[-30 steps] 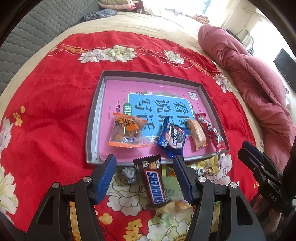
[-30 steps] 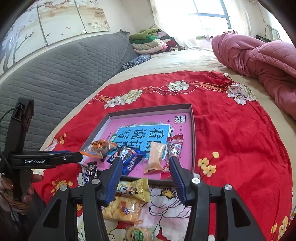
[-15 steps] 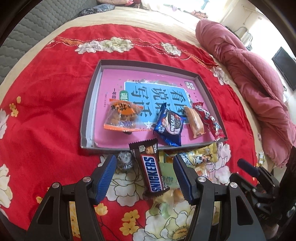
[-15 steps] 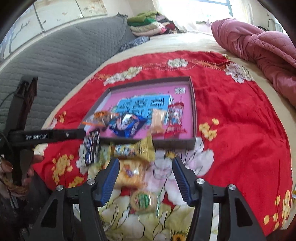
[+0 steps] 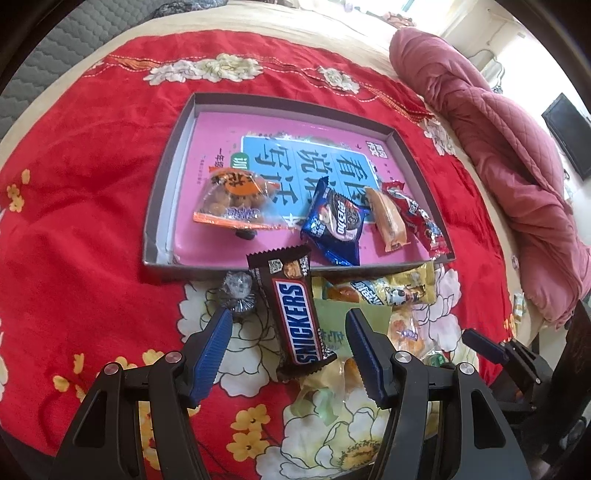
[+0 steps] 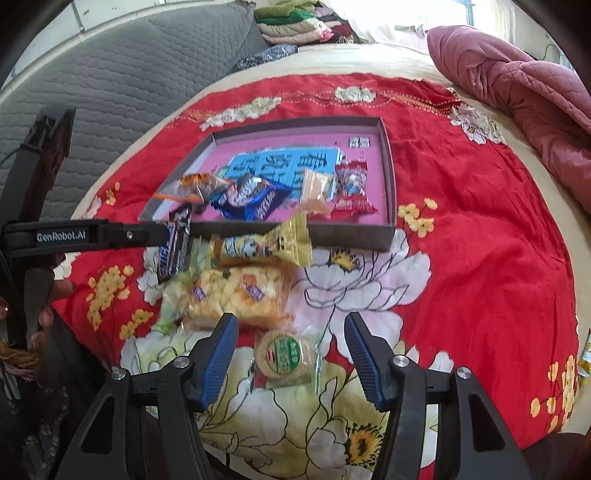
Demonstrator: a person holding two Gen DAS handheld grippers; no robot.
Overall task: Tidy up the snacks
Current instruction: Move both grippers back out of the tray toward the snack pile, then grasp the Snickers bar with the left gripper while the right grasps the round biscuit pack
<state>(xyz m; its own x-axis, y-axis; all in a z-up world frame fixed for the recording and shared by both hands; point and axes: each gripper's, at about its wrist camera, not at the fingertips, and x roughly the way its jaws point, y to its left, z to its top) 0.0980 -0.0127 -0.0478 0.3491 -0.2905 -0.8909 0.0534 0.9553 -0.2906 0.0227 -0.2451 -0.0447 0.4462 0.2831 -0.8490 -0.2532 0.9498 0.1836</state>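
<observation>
A grey tray (image 5: 168,155) with a pink book inside lies on the red flowered cloth. It holds an orange snack bag (image 5: 236,201), a blue cookie pack (image 5: 334,225), a tan bar (image 5: 388,218) and a red packet (image 5: 421,221). In front of the tray lie a Snickers bar (image 5: 299,317), a silver-wrapped sweet (image 5: 236,291), a yellow packet (image 6: 262,245), a yellow cake pack (image 6: 236,295) and a round green biscuit (image 6: 284,356). My left gripper (image 5: 290,350) is open with the Snickers bar between its fingers. My right gripper (image 6: 290,352) is open around the round biscuit.
A rolled pink quilt (image 5: 509,162) lies along the bed's right side. A grey padded headboard (image 6: 110,92) stands at the left. Folded clothes (image 6: 295,22) are stacked at the far end. The left gripper's body (image 6: 92,236) crosses the right wrist view.
Both grippers have moved back toward me and lower over the loose snacks before the tray. The Snickers bar and the round biscuit now sit between their open fingers.
</observation>
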